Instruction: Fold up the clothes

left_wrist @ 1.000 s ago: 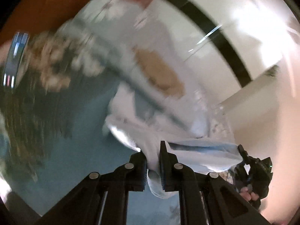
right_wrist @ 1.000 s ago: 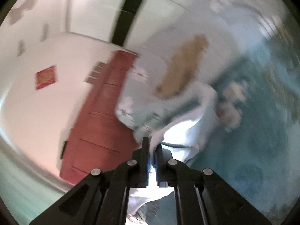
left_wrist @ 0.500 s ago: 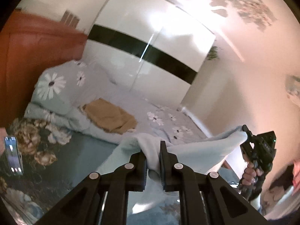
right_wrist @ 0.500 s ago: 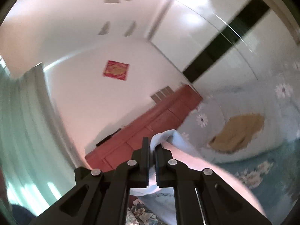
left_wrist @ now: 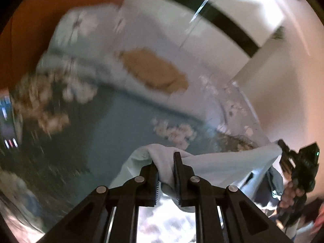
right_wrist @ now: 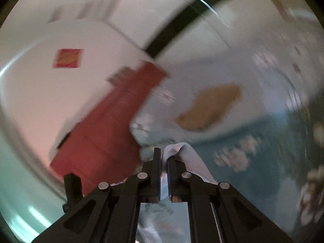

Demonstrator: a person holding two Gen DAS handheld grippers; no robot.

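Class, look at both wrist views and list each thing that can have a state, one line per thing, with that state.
Left hand-held gripper: shut on the pale blue garment.
Right hand-held gripper: shut on the pale blue garment.
Pale blue garment: lifted, stretched between both grippers.
Tan garment: lying folded on the bed.
Bed: covered with a floral blue sheet.

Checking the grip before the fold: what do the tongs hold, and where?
Both tongs, left and right, pinch one pale blue garment along its upper edge, stretched between them.

Pale blue garment [left_wrist: 222,168] stretched, held aloft
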